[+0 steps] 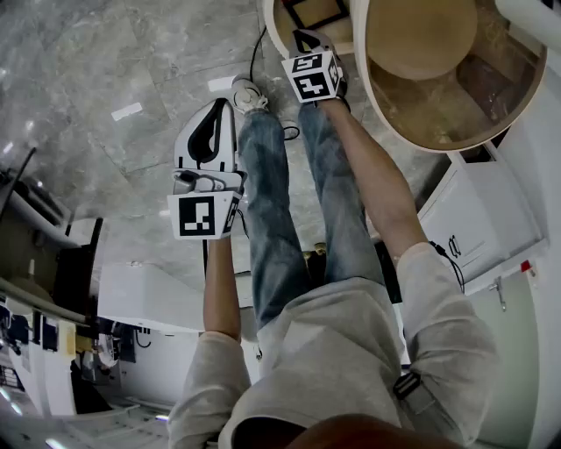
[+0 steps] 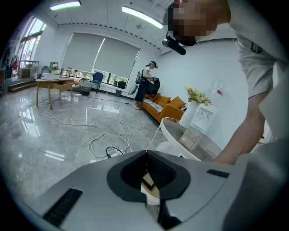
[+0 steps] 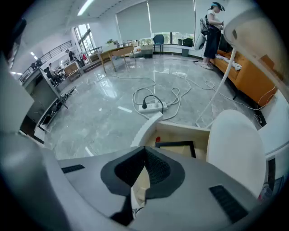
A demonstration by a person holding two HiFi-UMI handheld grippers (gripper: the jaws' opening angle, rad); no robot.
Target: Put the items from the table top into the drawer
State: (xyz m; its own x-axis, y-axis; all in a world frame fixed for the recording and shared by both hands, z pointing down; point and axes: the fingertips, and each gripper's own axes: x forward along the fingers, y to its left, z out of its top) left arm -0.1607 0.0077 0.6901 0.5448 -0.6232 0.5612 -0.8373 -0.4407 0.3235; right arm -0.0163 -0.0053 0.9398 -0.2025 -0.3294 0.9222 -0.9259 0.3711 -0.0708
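Observation:
A curved white drawer (image 1: 279, 26) (image 3: 145, 128) stands open beside the round table (image 1: 421, 39) (image 3: 235, 149). A flat black-framed item (image 3: 176, 146) (image 1: 316, 10) lies inside it. My right gripper (image 1: 307, 39) (image 3: 145, 150) is held at the drawer's near edge, jaws shut with nothing between them. My left gripper (image 1: 222, 105) (image 2: 146, 153) hangs lower left over the floor, beside the person's leg. It is shut and empty too. No loose item shows on the tan table top.
Cables and a power strip (image 3: 151, 107) (image 2: 108, 153) lie on the grey marble floor. A white cabinet (image 1: 482, 228) stands at the right. An orange sofa (image 2: 167, 108) and a standing person (image 2: 146, 81) are far off. My shoe (image 1: 248, 95) is near the left gripper.

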